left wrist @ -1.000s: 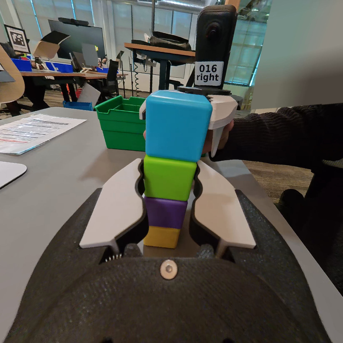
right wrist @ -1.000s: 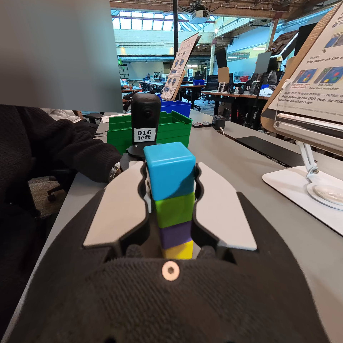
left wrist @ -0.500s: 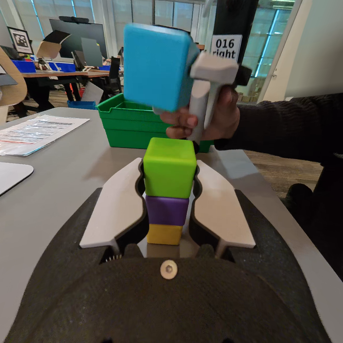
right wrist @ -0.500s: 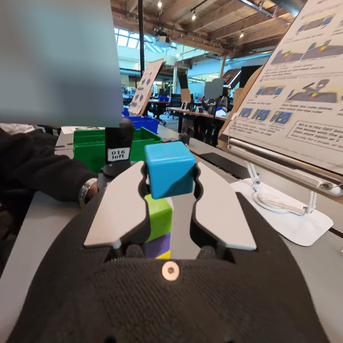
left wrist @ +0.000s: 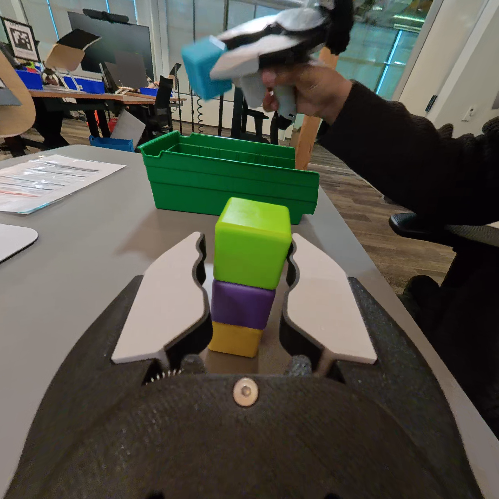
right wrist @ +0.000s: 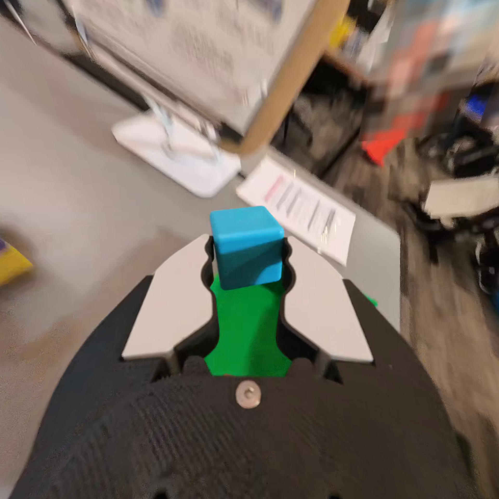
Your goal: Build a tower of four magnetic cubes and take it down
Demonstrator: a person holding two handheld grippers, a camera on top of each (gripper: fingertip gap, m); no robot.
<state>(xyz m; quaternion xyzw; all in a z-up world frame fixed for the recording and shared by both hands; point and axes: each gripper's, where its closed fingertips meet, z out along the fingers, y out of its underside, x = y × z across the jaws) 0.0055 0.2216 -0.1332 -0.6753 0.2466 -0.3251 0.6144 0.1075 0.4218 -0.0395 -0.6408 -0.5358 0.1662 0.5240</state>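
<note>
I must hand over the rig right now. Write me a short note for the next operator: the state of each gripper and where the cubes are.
Left gripper: open, its fingers on either side of the lime green cube, with a small gap showing on one side.
Right gripper: shut on the blue cube, held in the air. The green bin shows below it.
Stack on the grey table: lime green cube on the purple cube, which is on the yellow cube.
The right wrist view is blurred by motion.
</note>
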